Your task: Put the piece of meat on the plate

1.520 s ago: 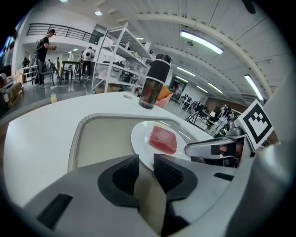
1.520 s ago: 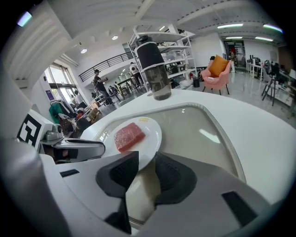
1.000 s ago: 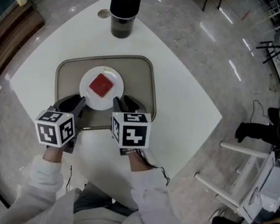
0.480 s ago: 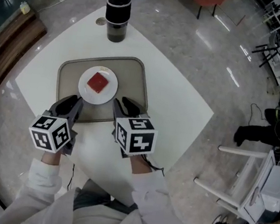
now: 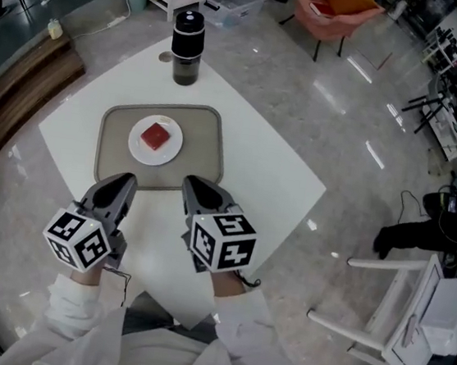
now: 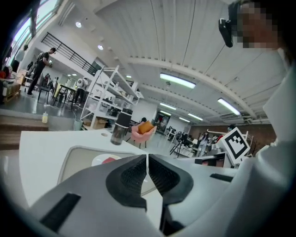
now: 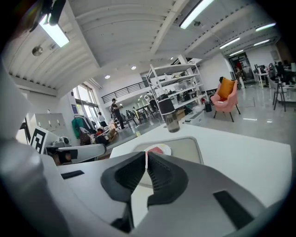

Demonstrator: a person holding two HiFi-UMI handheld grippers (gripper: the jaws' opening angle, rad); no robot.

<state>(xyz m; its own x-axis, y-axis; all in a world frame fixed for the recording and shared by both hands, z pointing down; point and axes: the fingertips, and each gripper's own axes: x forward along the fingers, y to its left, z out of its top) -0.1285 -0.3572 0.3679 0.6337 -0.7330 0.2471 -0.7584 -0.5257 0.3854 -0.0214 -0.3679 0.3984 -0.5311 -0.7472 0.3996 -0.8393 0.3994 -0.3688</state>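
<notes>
- The meat (image 5: 156, 136) lies on the plate (image 5: 137, 149); I should not nudge it.
- My left hand-held gripper (image 5: 121, 182) is closed, empty; right hand-held gripper (image 5: 193, 184) just closed on nothing.

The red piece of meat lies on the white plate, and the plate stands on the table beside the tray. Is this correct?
No. The head view shows the plate inside the tray, not beside it; the piece of meat does lie on it.

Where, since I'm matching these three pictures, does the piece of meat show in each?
Head view: piece of meat upper left, on the white plate.
Left gripper view: red sliver low, left of centre.
Right gripper view: meat just below centre.
Shared landmark: black bottle beyond the tray.
</notes>
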